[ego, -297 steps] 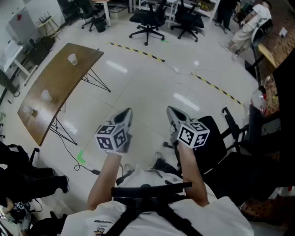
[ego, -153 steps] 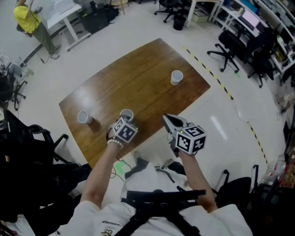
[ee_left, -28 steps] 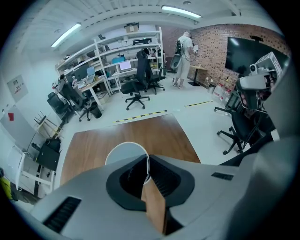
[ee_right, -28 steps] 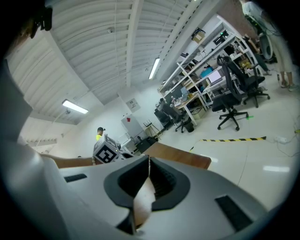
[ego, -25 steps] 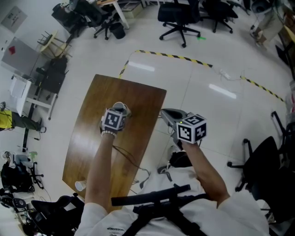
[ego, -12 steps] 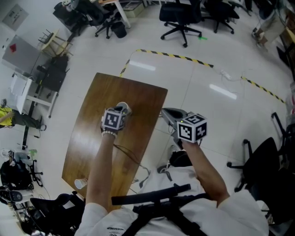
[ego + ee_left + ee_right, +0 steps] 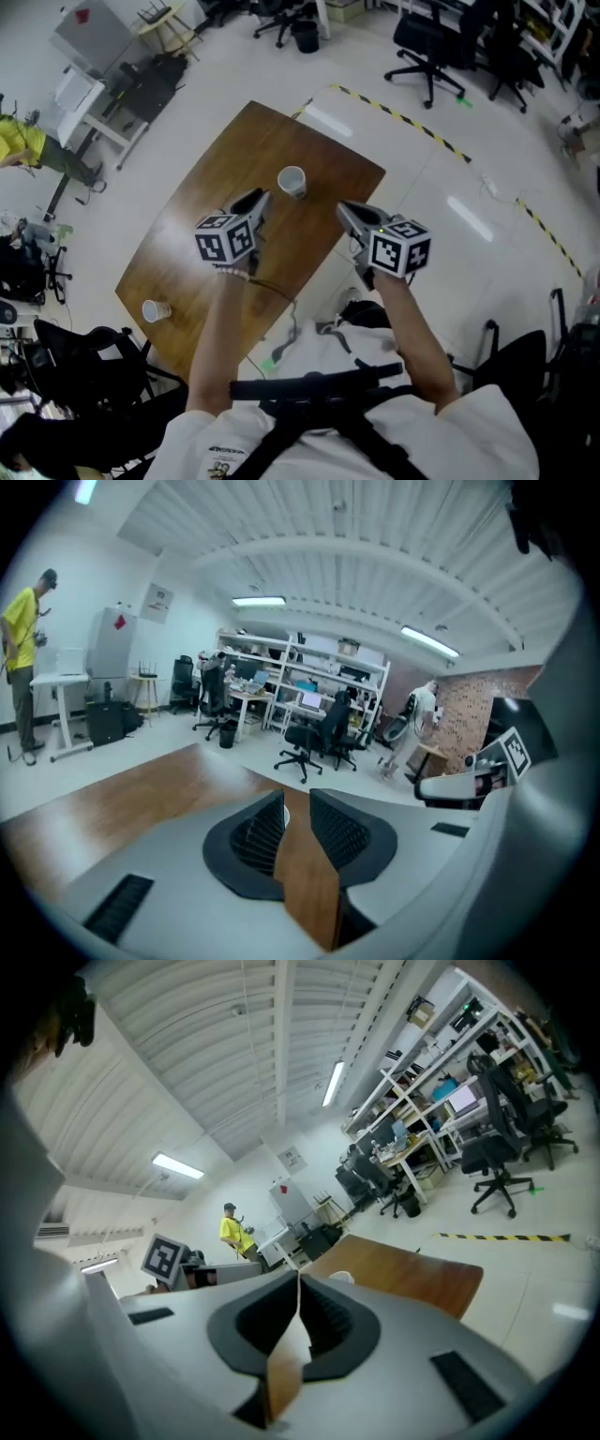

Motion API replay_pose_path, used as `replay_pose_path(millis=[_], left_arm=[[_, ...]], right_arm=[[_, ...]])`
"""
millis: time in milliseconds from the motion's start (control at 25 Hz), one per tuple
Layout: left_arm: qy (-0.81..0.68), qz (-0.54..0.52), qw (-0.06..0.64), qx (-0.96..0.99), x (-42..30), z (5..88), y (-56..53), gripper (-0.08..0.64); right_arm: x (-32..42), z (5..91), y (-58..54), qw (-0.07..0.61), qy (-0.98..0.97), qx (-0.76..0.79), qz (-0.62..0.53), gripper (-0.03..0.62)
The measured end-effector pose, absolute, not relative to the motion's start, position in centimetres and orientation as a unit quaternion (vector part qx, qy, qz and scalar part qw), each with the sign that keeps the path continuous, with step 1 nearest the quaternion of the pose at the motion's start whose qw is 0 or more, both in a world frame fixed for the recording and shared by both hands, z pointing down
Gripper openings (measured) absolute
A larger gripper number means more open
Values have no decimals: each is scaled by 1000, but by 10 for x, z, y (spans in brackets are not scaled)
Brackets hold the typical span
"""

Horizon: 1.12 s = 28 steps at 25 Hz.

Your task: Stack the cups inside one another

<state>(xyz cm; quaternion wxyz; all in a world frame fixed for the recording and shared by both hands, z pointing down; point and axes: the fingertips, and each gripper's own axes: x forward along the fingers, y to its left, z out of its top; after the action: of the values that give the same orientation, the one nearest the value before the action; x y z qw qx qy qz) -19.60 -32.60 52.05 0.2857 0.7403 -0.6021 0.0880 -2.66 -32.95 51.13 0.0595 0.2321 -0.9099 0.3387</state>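
Tongs status: the left tongs (image 7: 258, 199) have just been opening. Their jaws stand apart, and only bare desk (image 7: 225, 169) shows through the gap, so nothing is clamped. The right tongs (image 7: 345, 210) are together at the tips and empty. Both hang over the desk just short of the far cup (image 7: 292, 181), and I see no contact with it.

Cup positions: the far cup stands upright toward the desk's far end. I cannot tell at this size whether it is a single cup or several already nested. The near cup (image 7: 152, 311) stands alone at the opposite end, well apart from it.

Progress: I judge the task incomplete. At minimum, the near cup must be gripped, carried across and seated inside the far cup. With both tongs free, I read this as a gap between steps.
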Motion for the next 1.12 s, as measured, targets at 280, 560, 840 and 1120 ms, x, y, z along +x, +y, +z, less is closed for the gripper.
replay_pose_path(millis=[280,560,840,1120], left_arm=[[-630,-13,292,719,-214,493,-242,89],[-649,-74,292,698,-245,484,-175,87],[-713,-78,308,625,-283,501,-87,87],[-786,23,309,535,-352,525,2,109]], right_arm=[[-91,498,-282,92,-927,157,327,23],[-161,501,-238,121,-933,95,327,23],[-214,495,-176,142,-938,32,316,23],[-256,490,-130,162,-937,-6,310,23]])
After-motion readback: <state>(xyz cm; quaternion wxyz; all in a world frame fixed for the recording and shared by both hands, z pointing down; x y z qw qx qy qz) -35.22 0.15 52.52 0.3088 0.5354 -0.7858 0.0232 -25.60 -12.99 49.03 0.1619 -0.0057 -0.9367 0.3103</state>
